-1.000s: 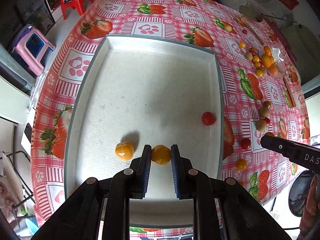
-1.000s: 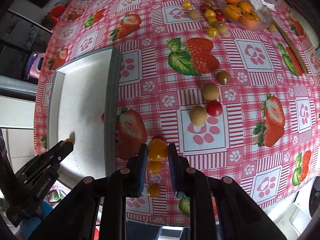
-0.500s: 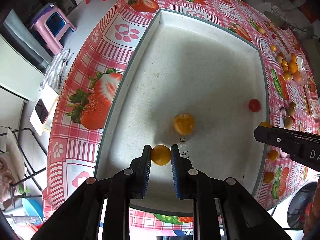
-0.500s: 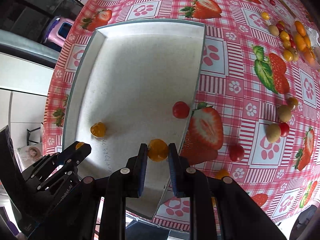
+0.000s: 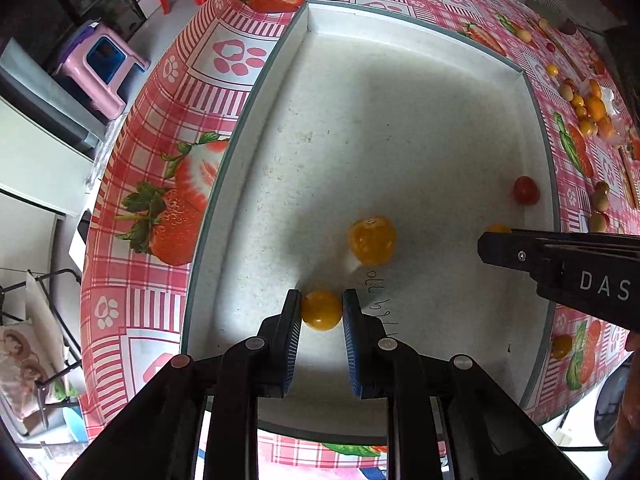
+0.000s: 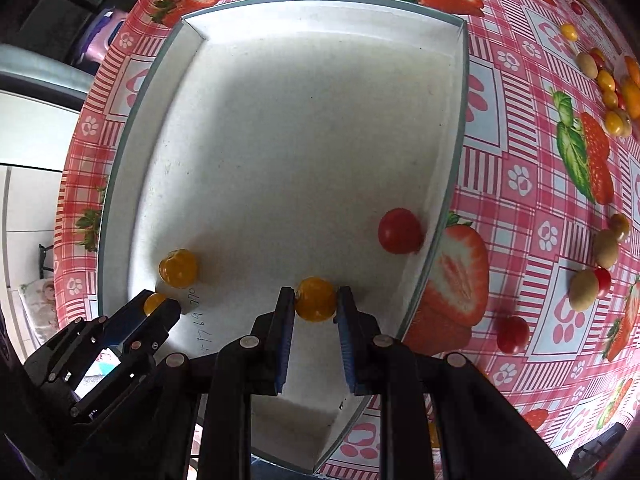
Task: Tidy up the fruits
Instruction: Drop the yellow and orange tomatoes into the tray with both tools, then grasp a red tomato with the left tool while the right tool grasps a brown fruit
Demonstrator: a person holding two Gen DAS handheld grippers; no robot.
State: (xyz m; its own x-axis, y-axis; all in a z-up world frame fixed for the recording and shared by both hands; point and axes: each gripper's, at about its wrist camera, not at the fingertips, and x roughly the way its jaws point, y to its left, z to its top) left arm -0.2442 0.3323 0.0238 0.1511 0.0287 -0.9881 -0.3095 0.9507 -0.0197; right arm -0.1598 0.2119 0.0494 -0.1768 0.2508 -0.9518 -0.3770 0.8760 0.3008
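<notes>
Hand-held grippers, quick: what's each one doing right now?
Left hand-held gripper: closed on a yellow tomato.
Right hand-held gripper: closed on another yellow tomato.

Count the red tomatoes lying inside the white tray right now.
1: the red tomato lies against the white tray's right wall. Others may hide behind the grippers.

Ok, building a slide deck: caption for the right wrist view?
Right gripper holds a yellow tomato over the white tray, beside a red tomato.
</notes>
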